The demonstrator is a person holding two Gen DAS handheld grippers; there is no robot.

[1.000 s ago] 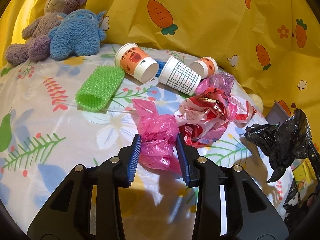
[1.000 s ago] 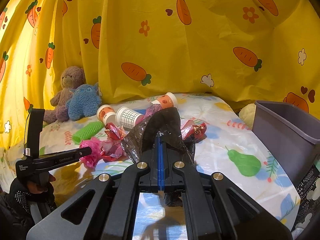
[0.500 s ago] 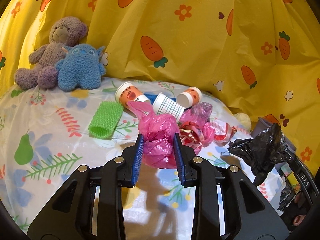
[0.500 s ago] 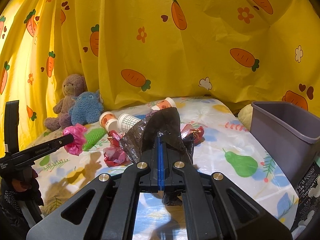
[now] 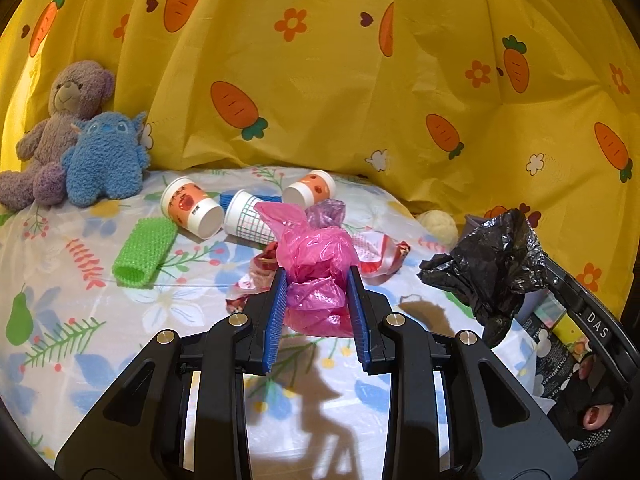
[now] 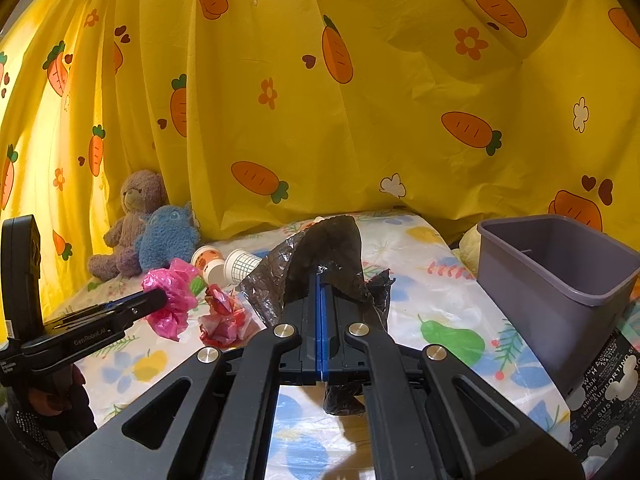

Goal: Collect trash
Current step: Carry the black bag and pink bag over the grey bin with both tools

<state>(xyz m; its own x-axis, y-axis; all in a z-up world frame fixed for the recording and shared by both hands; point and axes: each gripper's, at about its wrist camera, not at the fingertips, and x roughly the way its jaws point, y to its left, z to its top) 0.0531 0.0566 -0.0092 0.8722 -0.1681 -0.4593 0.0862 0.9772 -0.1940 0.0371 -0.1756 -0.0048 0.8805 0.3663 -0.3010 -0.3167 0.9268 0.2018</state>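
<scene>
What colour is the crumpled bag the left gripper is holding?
Pink: the plastic bag clamped in the left gripper; clearest in the left wrist view.

Both views are bright and warm, with saturated colour. In the right wrist view the yellow carrot-print plastic curtain glows strongest at the far left, as if backlit. Hard dark shadows lie on the glossy floral-print plastic sheet beneath the left hand-held gripper. Fisheye bending curves the edges, and the corners are black. Focus is sharp throughout.

The left tool arm reads "GenRobot.AI".
</scene>
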